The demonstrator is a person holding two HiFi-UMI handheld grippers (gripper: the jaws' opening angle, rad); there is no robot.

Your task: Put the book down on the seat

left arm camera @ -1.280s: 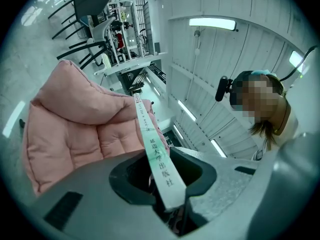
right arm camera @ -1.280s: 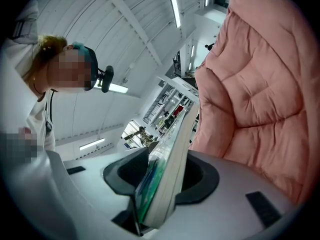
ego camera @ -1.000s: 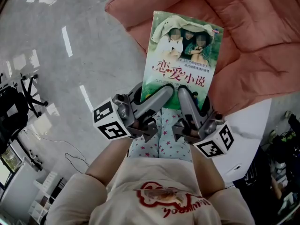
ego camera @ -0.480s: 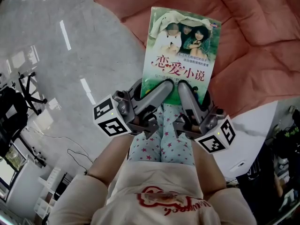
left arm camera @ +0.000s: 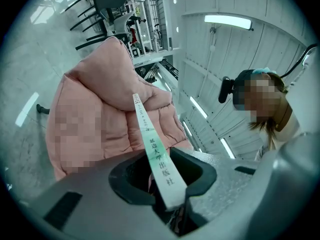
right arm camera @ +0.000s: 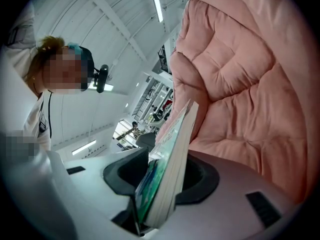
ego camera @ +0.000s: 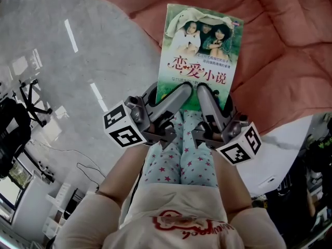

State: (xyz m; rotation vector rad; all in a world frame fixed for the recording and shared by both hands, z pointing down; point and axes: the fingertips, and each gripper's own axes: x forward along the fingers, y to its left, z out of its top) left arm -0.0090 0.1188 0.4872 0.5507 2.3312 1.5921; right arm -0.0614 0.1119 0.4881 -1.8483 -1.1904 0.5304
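**A:** Start with the head view. Where is the book?

**B:** The book [ego camera: 199, 51] is held out flat, cover up, in front of the person. Its far part lies over the edge of the pink seat [ego camera: 280, 51], and its left corner is over the grey floor [ego camera: 62, 61]. I cannot tell from here whether it touches the cushion.

**A:** And the grippers?

**B:** The left gripper [ego camera: 176, 96] and the right gripper [ego camera: 205, 95] sit side by side on the book's near edge, above the person's star-print trousers [ego camera: 179, 162]. Their marker cubes point outward to either side.

**A:** What about the left gripper view?

**B:** There the jaws are partly closed and clamped on the book's white spine [left arm camera: 155, 159], which runs away between them. The pink seat [left arm camera: 115, 79] is beyond it, apart from the spine's far end.

**A:** And the right gripper view?

**B:** It shows the same kind of grip. The jaws stand part-way closed and pinch the book [right arm camera: 170, 169] by its page edge, with the green cover to the left. The quilted seat [right arm camera: 240, 84] fills the space behind, close by, with a gap showing along the book.
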